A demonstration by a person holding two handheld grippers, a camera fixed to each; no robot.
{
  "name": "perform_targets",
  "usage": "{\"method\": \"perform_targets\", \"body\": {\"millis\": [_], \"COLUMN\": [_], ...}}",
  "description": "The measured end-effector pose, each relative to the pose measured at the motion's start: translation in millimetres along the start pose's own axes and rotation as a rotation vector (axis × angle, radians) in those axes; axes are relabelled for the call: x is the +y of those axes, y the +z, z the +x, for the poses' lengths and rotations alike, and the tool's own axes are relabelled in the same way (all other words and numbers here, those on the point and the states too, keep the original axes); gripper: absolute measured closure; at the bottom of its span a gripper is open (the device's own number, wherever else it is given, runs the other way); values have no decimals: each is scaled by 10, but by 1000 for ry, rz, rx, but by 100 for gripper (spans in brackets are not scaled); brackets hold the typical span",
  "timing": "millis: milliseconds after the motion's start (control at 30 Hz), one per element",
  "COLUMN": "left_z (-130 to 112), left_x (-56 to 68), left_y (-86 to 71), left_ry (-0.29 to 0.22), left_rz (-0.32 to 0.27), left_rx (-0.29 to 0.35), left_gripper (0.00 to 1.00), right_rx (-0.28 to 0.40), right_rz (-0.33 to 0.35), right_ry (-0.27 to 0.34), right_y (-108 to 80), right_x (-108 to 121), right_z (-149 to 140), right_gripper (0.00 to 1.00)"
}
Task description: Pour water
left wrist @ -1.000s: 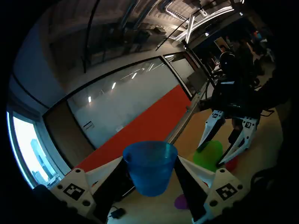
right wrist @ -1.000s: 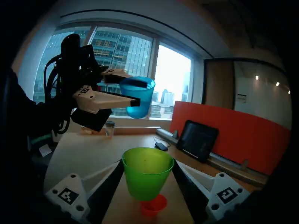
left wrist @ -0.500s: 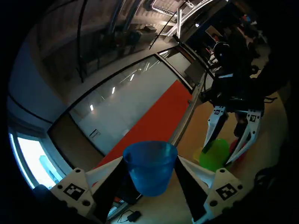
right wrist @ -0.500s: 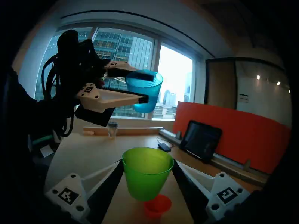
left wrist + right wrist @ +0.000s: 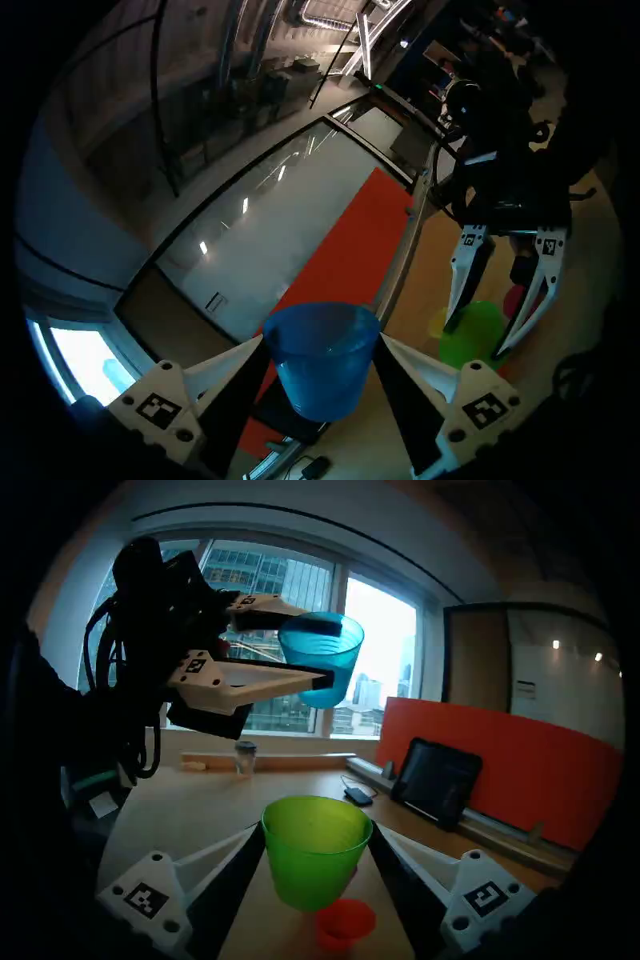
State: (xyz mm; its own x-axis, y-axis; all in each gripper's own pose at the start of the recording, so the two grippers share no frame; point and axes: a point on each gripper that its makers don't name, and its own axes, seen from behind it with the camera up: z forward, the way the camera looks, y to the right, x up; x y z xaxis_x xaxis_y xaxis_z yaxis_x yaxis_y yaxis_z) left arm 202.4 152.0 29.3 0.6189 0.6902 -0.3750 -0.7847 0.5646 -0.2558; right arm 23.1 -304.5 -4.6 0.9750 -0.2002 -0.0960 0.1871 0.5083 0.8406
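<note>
A translucent blue cup [image 5: 322, 360] sits between the fingers of my left gripper [image 5: 320, 376], which is shut on it. In the right gripper view the same blue cup [image 5: 322, 656] hangs high above the table, tilted slightly, with the left gripper [image 5: 324, 652] around it. A green cup [image 5: 316, 860] stands upright in my right gripper [image 5: 316, 872], shut on it. The green cup [image 5: 478, 332] and right gripper [image 5: 500, 336] also appear far right in the left gripper view. I see no water inside either cup.
A small orange cup [image 5: 345, 924] stands on the wooden table [image 5: 192, 808] just below the green cup. A dark tablet [image 5: 440, 784] leans against the red partition [image 5: 520, 776]. A small glass jar [image 5: 246, 757] stands near the window sill. A person's dark sleeve [image 5: 48, 744] fills the left.
The left gripper has carried the blue cup higher and to the right, closer above the green cup, and its view has tilted upward. The right gripper and green cup have barely moved.
</note>
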Motion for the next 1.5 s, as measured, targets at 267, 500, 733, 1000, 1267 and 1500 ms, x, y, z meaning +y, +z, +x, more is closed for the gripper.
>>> {"method": "perform_targets", "body": {"millis": [267,500,733,1000,1267,1500], "left_z": [91,142,221,286,293,296], "left_x": [-35,-46,-57,-70,-82,-113], "left_y": [-6,1,20,28,18,17], "left_ry": [56,112,169,218,242,267], "left_rz": [11,20,29,43,52,58], "left_rx": [8,9,22,30,27,21], "left_gripper": [15,15,15,15,15,15], "right_rx": [7,13,15,19,19,25], "right_rz": [9,16,19,23,28,31], "right_ry": [5,5,6,7,6,8], "right_y": [25,35,45,54,51,62], "right_x": [-49,-69,-73,-92,-107,-123], "right_z": [17,34,33,44,43,66], "right_gripper": [7,7,7,7,7,7]}}
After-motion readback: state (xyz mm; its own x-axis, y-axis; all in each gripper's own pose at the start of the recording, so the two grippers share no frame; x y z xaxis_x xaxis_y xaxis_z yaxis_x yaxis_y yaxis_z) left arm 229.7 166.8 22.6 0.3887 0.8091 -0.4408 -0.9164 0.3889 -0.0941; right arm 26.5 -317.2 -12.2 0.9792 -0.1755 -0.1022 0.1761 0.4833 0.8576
